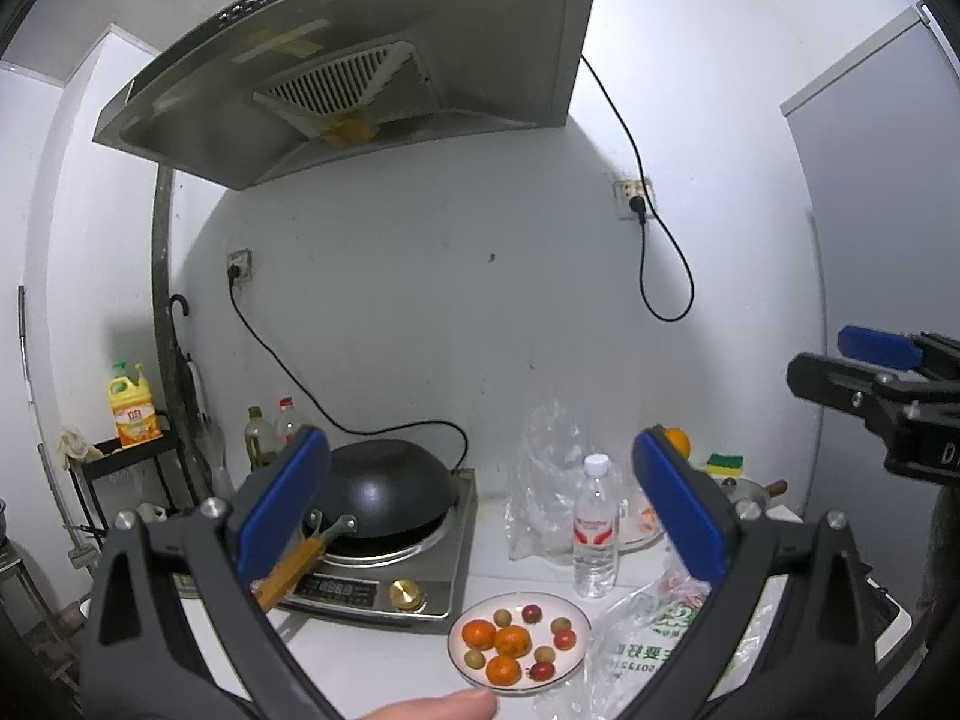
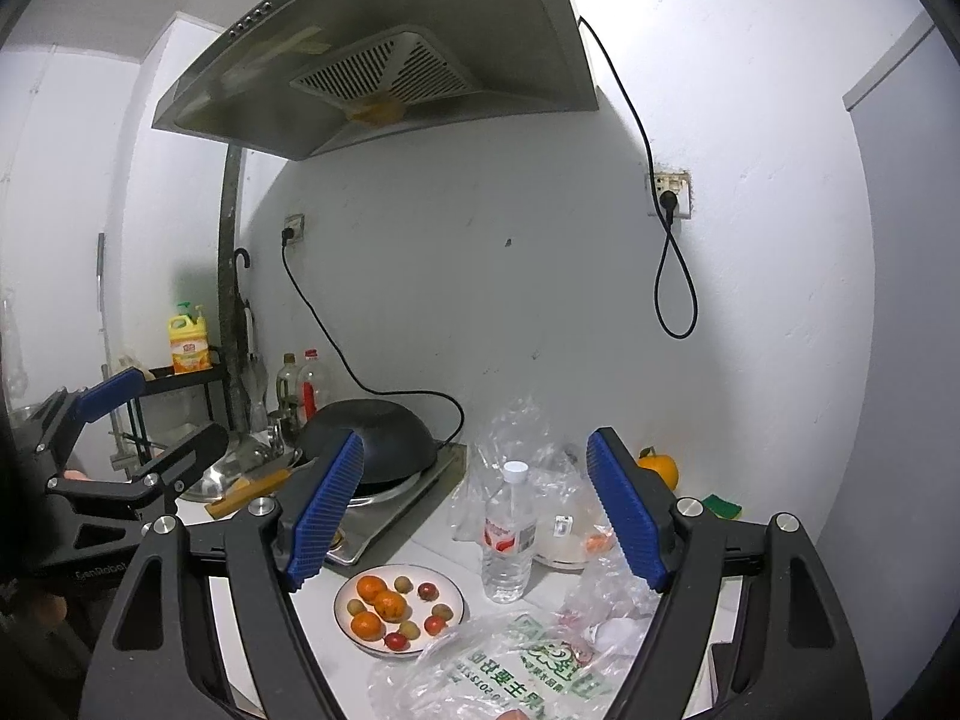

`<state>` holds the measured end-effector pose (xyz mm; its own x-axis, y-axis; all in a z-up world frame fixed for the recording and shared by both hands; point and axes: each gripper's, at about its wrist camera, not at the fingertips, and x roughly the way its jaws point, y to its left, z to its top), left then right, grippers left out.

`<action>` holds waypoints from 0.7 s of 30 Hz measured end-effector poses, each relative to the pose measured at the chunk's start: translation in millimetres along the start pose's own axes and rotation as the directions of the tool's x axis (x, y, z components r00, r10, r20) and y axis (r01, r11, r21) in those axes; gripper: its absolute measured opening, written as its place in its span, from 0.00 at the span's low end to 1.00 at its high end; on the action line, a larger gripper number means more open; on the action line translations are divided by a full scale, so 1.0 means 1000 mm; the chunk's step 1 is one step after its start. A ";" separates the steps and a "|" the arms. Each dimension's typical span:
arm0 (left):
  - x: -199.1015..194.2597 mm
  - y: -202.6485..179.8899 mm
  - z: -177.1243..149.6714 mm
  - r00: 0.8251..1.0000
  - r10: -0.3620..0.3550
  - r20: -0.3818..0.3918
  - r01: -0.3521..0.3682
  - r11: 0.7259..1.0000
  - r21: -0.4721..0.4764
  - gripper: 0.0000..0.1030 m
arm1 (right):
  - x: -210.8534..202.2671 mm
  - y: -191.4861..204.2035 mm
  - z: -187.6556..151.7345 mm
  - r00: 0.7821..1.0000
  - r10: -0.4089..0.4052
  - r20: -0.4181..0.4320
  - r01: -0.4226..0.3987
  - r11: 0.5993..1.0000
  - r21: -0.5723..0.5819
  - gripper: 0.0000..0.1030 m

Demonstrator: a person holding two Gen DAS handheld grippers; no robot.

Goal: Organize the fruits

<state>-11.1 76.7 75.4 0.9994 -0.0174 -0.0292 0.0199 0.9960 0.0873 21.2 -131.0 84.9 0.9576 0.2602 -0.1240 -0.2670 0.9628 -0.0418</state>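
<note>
A white plate (image 1: 486,605) (image 2: 444,585) sits on the counter in front of the cooker. It carries three tangerines (image 1: 512,641) (image 2: 390,605) and several small red and yellow-green fruits (image 1: 564,638) (image 2: 435,624). One orange (image 1: 678,441) (image 2: 658,468) rests at the back by the wall. My left gripper (image 1: 480,504) hangs open above the counter, level, with nothing between its blue pads. My right gripper (image 2: 477,510) is open and empty too, above the plate and bags. Each gripper shows at the edge of the other's view (image 1: 816,354) (image 2: 180,405).
A black wok (image 1: 384,480) (image 2: 372,432) sits on an induction cooker (image 1: 372,588) at the left. A water bottle (image 1: 595,531) (image 2: 509,534) stands behind the plate. Crumpled plastic bags (image 1: 636,642) (image 2: 510,672) lie at the right. A sponge (image 1: 725,463) lies at the back right, and a range hood hangs overhead.
</note>
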 end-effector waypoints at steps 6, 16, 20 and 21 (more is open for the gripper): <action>0.008 -0.003 -0.003 1.000 0.001 -0.009 -0.001 1.000 0.006 0.99 | 0.003 -0.001 0.000 1.000 -0.006 -0.005 0.006 1.000 0.000 0.78; 0.016 -0.005 -0.007 1.000 0.002 -0.014 -0.002 1.000 -0.002 0.99 | 0.012 -0.003 -0.001 1.000 -0.006 -0.019 0.006 1.000 0.006 0.78; 0.021 -0.008 -0.010 1.000 0.000 -0.023 0.000 1.000 -0.001 0.99 | 0.013 -0.004 -0.002 1.000 -0.007 -0.024 0.007 1.000 0.004 0.78; 0.022 -0.009 -0.010 1.000 -0.001 -0.025 0.000 1.000 -0.001 0.99 | 0.014 -0.005 -0.002 1.000 -0.008 -0.024 0.008 1.000 0.005 0.78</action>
<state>10.5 68.5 64.2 0.9984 -0.0157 -0.0546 0.0203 0.9961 0.0859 35.2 -131.9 81.7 0.9569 0.2503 -0.1474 -0.2583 0.9653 -0.0377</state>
